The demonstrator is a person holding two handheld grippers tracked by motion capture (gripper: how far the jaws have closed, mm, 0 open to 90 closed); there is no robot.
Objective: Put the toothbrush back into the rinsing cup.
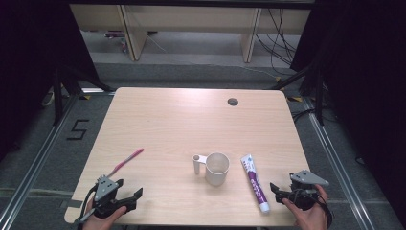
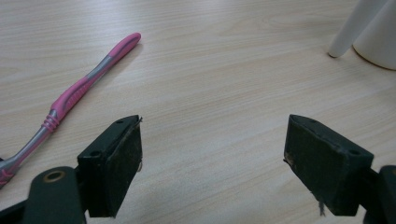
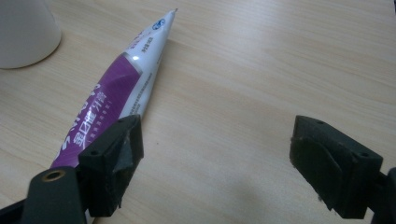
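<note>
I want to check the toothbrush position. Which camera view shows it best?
The high view: the whole pink toothbrush lies on the table, left of the cup. The left gripper view shows it closer, its lower end cut off.

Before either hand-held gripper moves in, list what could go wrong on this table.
1. The toothpaste tube lies close beside the cup; the right hand-held gripper, open, could nudge the cup while reaching for it.
2. The toothbrush lies flat and thin on the table; the open left hand-held gripper may scrape the wood or slip off it.
3. The cup is light-looking, with a protruding handle, so a side knock could tip it.
</note>
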